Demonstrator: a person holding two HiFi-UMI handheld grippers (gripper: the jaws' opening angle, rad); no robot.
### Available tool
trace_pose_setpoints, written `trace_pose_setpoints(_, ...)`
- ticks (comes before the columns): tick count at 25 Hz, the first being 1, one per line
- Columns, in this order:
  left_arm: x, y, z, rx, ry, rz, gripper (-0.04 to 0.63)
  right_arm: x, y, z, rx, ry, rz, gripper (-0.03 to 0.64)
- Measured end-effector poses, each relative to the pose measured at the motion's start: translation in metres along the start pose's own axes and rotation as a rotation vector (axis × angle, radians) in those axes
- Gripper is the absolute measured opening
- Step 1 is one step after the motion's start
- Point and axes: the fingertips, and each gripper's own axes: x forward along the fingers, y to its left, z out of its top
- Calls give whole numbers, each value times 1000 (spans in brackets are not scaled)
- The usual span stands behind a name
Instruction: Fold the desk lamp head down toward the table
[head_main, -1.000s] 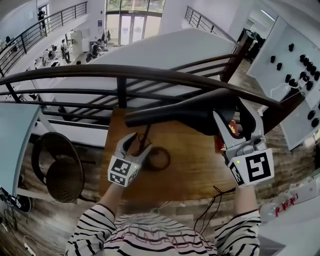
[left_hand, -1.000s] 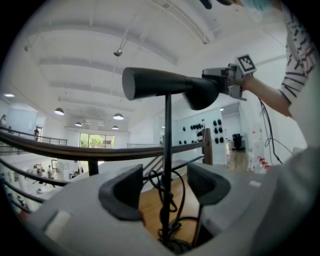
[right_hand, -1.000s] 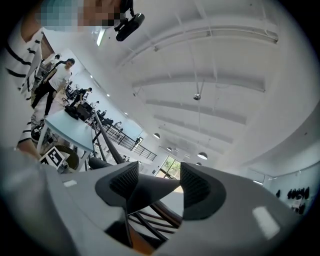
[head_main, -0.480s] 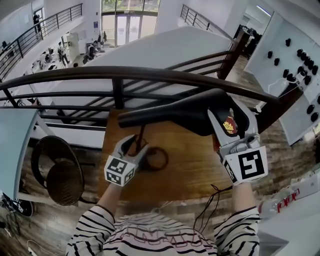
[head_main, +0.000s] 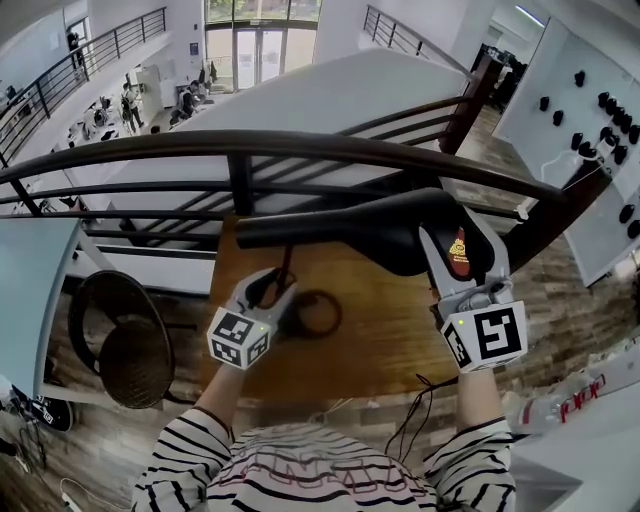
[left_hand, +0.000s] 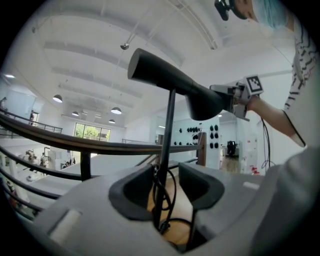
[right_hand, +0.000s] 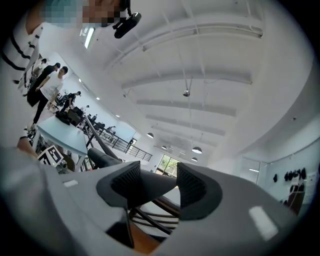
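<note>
- The black lamp head (head_main: 370, 228) stretches nearly level. Its wide end sits between the jaws of the right gripper (head_main: 462, 248), which have just been closing and clamp it on both sides.
- The thin stem (left_hand: 167, 135) stands upright between the jaws of the left gripper (head_main: 272, 290). These have just been closing too, yet one pad stands clear of the stem, so it is not gripped.
- Below both grippers lies the wooden table (head_main: 390, 340), with a coiled cord (head_main: 318, 318) just right of the left gripper.
- A dark railing (head_main: 300, 148) runs beyond both grippers.

Right gripper (right_hand: 157, 175) on the lamp head (right_hand: 150, 191)
Its jaws, just now closing, straddle the black lamp head, which spans the gap between them; a dark railing (right_hand: 150, 220) lies beyond.
</note>
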Motion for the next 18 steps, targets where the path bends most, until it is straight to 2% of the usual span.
trace_pose_setpoints(7,-4,-5,1,-8,-4,-11,164,-8,3,-17,89,2,-19,224)
trace_pose_setpoints(10,-7,-6,0,-2,-9,-21,181,-9,8,-26,123,9,-24,202)
trace_pose_setpoints(12,-8,-10,1,3,-16,-46,204,-10,10,-34,143,21,-27,202)
trace_pose_setpoints(15,-11,-19,0,-22,-40,-100,289,-13,18,-49,175,48,-22,202)
trace_pose_setpoints(18,-15,-19,0,-48,-55,-111,307,-14,31,-71,200,107,-6,202)
